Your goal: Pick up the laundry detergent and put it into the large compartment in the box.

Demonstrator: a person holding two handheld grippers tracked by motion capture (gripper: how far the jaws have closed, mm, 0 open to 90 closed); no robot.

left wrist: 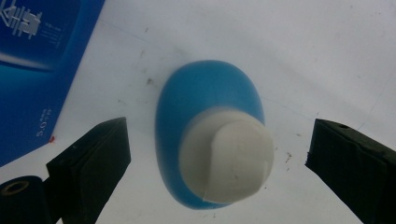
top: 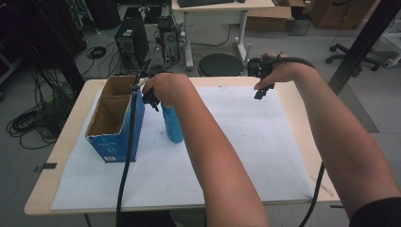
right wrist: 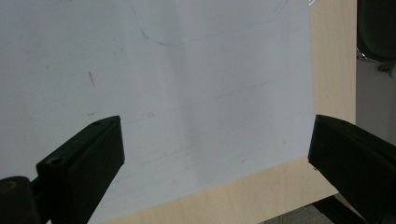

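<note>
- The bottle stands upright on the white sheet, just beside the blue box; its white cap faces straight up.
- The left gripper hangs right above the bottle, pointing down along its long axis; in the left gripper view the cap sits between the two black jaws, nearer the left one than the right.
- Its jaws stand spread wide, touching neither cap nor body; nothing is grasped.
- The right gripper hovers well apart, over the far right part of the sheet near the table edge; its jaws are also spread, with only sheet and wood between them.
- Judgement: the left hand is far nearer, so the pick looks like its job; a straight drop should bring the jaws astride the cap, with a slight shift to centre it first.
</note>
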